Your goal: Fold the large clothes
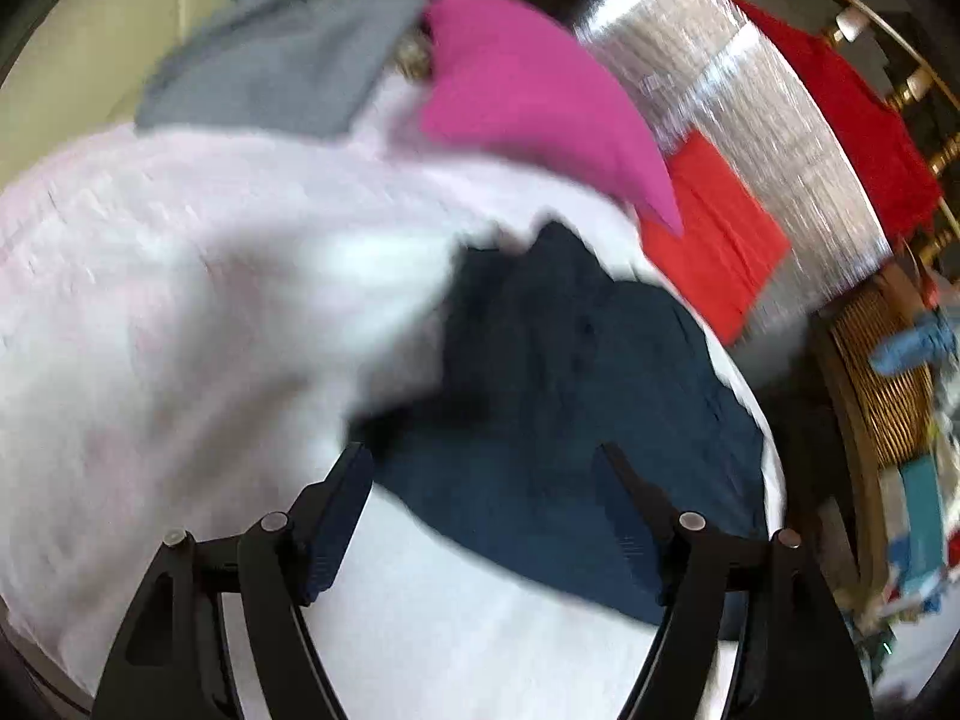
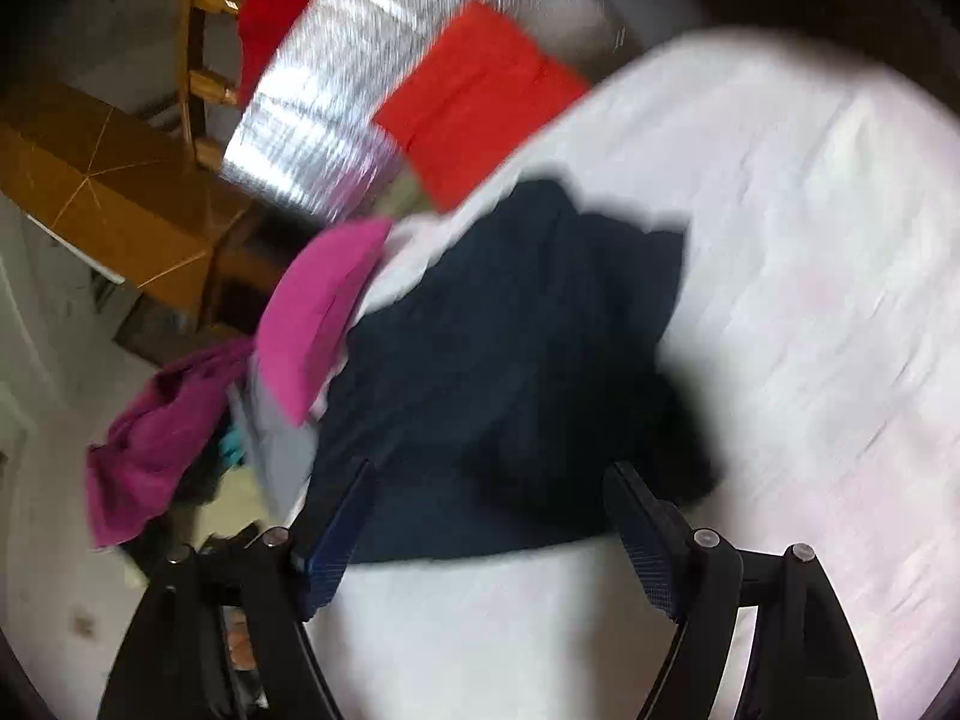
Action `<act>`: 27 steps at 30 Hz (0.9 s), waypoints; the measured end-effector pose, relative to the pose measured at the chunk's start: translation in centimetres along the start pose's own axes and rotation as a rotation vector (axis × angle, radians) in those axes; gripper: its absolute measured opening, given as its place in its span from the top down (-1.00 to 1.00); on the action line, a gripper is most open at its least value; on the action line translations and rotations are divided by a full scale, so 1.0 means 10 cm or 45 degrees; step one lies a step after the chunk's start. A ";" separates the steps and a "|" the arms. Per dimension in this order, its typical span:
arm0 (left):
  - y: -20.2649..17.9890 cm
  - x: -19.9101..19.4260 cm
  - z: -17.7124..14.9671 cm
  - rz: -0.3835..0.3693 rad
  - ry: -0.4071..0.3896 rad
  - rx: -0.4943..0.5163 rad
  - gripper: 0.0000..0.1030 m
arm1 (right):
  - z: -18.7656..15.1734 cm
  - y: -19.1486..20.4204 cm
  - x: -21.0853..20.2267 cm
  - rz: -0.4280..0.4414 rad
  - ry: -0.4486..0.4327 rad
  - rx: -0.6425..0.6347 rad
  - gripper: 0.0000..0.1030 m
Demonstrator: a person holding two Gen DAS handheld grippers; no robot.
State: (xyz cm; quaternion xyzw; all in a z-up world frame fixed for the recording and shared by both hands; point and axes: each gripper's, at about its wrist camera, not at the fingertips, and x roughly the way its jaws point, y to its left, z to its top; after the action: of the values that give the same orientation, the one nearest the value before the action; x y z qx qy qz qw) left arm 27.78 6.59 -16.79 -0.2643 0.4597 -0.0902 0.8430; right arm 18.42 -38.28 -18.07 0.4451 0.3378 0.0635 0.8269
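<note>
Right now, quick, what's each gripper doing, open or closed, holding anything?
Left gripper: open, empty, above the crumpled dark navy garment.
Right gripper: open, empty, over the same garment.

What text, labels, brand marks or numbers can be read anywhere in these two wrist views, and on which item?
None can be read in either view.
Navy garment: no visible tag or print; the frame is motion-blurred.
Folded orange-red cloth: plain, no lettering visible.
Pink cloth: plain.
Silver foil surface: only a ribbed sheen.
Left claw and right claw: open, no markings legible.
</note>
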 end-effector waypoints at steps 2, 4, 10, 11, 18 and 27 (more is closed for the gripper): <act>0.04 0.08 -0.15 -0.057 0.103 -0.050 -0.49 | -0.14 0.02 0.20 0.020 0.055 0.052 -0.56; 0.10 0.22 -0.27 -0.122 0.195 -0.114 -0.49 | -0.29 -0.05 0.42 -0.004 0.112 0.136 -0.56; 0.30 0.47 -0.23 -0.192 0.198 -0.330 -0.53 | -0.31 -0.23 0.65 -0.043 0.022 0.246 -0.56; 0.30 0.54 -0.21 -0.186 0.195 -0.350 -0.53 | -0.27 -0.28 0.66 -0.034 -0.008 0.277 -0.56; 0.45 0.86 -0.16 -0.252 0.167 -0.499 -0.54 | -0.10 -0.45 0.83 0.068 -0.153 0.456 -0.59; 0.50 0.94 -0.18 -0.295 0.134 -0.547 -0.48 | -0.05 -0.41 0.88 -0.054 -0.207 0.423 -0.45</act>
State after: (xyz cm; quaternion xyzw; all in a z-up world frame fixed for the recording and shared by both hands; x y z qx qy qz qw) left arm 31.16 6.42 -27.03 -0.4832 0.4783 -0.1000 0.7265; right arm 24.05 -36.78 -25.92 0.5720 0.2850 -0.0470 0.7677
